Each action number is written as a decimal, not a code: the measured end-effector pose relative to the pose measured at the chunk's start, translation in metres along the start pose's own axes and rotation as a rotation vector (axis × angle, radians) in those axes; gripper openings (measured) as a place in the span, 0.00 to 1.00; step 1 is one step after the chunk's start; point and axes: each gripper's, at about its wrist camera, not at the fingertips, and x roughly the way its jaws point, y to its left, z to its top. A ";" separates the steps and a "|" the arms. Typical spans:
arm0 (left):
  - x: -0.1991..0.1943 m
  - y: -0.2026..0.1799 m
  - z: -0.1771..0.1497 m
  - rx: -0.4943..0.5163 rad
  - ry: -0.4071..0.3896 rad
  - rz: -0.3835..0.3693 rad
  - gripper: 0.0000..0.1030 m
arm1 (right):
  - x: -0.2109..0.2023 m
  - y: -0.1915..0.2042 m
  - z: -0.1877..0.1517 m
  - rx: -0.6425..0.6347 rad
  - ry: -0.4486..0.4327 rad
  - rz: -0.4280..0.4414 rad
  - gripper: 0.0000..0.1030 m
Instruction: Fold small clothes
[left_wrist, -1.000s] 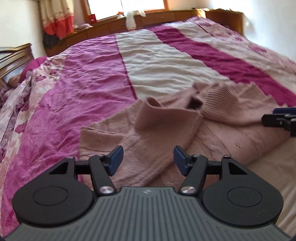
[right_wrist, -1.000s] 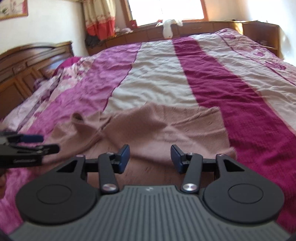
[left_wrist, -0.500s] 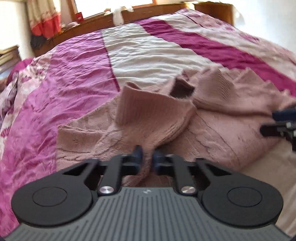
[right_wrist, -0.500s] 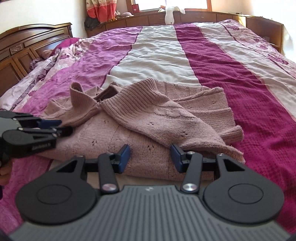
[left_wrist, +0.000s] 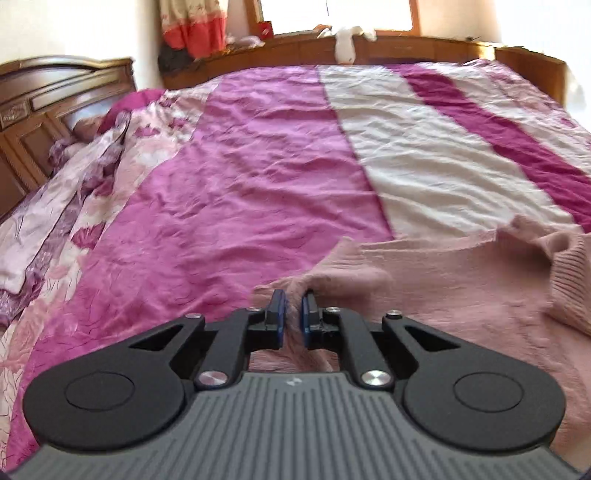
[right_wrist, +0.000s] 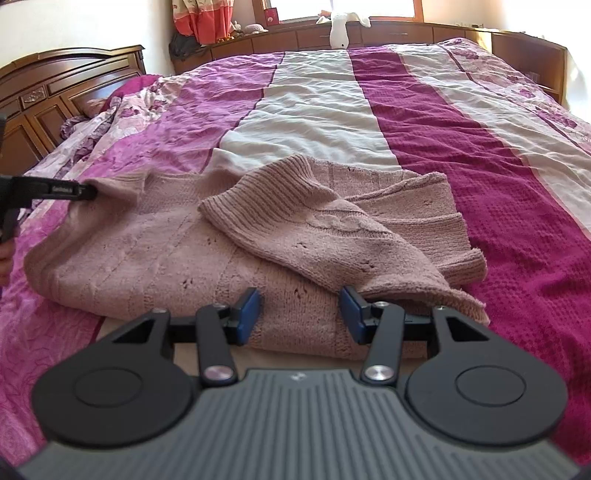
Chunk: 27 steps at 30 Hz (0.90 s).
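Note:
A dusty-pink knit sweater (right_wrist: 155, 254) lies rumpled on the bed, one ribbed sleeve (right_wrist: 295, 218) folded across its body. My left gripper (left_wrist: 293, 314) is shut on a pinch of the sweater (left_wrist: 424, 288) at its left edge and holds that edge pulled out to the left; it also shows in the right wrist view (right_wrist: 86, 192). My right gripper (right_wrist: 299, 310) is open and empty, its fingers just over the sweater's near hem.
The bed has a striped magenta, white and maroon cover (right_wrist: 325, 99). A wooden headboard (right_wrist: 55, 92) is at the left. A wooden ledge with a white plush toy (right_wrist: 340, 29) runs along the far side under the window.
My left gripper shut on the sweater's edge and pulled it out to the left, flattening the left sleeve. My right gripper stayed open and came closer to the near hem.

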 end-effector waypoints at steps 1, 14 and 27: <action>0.005 0.003 0.000 -0.004 0.009 0.007 0.10 | 0.000 0.000 0.000 -0.002 0.000 0.000 0.49; 0.025 0.035 -0.012 -0.070 0.085 0.082 0.36 | 0.001 0.002 0.000 -0.020 0.006 -0.004 0.49; 0.007 0.035 -0.014 -0.100 0.098 0.053 0.37 | -0.005 0.004 0.006 -0.025 0.011 0.004 0.50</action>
